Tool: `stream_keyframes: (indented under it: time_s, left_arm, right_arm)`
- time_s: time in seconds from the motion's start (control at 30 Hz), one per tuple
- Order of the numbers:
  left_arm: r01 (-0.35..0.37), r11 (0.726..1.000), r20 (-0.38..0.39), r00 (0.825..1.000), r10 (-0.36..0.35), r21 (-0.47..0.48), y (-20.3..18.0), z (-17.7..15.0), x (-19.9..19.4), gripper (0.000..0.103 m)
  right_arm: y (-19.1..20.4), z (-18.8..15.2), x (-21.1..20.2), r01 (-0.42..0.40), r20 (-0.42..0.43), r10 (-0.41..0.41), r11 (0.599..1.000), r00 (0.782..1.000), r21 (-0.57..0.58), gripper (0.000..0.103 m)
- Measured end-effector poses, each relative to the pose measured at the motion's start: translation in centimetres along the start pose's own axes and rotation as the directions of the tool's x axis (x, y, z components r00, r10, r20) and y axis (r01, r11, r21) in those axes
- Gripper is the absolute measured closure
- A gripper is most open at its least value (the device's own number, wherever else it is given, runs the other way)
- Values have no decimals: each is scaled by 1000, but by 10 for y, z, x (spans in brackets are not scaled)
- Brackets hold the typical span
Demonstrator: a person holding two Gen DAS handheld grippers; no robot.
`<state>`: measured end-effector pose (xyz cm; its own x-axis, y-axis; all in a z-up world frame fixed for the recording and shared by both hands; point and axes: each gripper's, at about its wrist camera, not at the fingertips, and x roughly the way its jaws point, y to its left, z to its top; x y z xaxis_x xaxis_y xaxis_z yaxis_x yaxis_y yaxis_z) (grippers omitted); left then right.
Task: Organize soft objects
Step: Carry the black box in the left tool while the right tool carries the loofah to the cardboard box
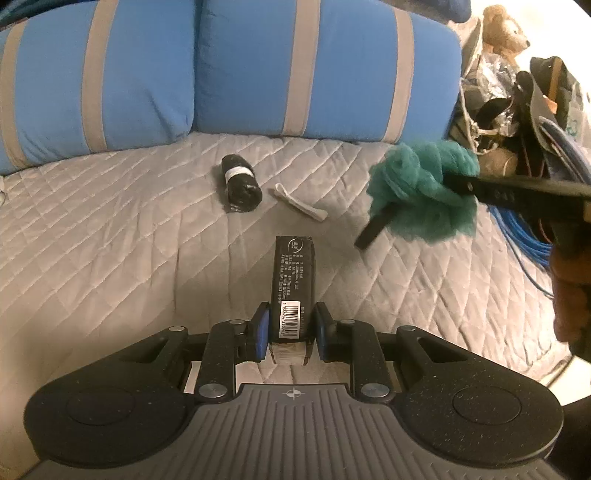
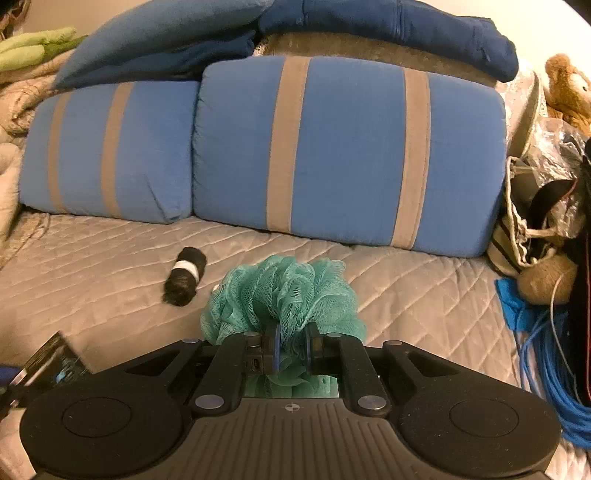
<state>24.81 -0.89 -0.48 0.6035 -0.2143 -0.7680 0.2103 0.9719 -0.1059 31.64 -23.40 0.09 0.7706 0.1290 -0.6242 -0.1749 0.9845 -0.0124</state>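
My left gripper is shut on a long black box with a barcode label, held above the grey quilted bed cover. The box's corner shows at the lower left of the right wrist view. My right gripper is shut on a green mesh bath pouf, lifted off the cover. In the left wrist view that pouf hangs at the right with the right gripper around it. A black roll with a white band lies on the cover, a small white strip beside it.
Two blue pillows with beige stripes lean at the back of the bed. Dark blue bedding is piled behind them. Blue cable coils, bags and a teddy bear crowd the right side.
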Motion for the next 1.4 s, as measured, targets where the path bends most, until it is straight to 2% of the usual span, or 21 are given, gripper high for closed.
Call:
stream_keyframes:
  time_s: [0.4, 0.9, 1.13, 1.4]
  left_arm:
    - [16, 1000, 36, 999, -16, 9, -16, -24, -30, 79]
    - [18, 999, 18, 1000, -18, -40, -22, -72, -65, 79]
    - [-14, 999, -41, 999, 12, -47, -26, -99, -75, 79]
    - [3, 996, -111, 994, -13, -90, -26, -130, -88, 79]
  right_arm:
    - [10, -32, -66, -54, 6, 53, 998, 999, 33, 89]
    - [23, -81, -150, -100, 15, 100, 993, 995, 59, 89]
    - [25, -102, -180, -115, 0, 116, 990, 993, 81, 89]
    - [30, -124, -203, -149, -40, 153, 984, 987, 94, 89]
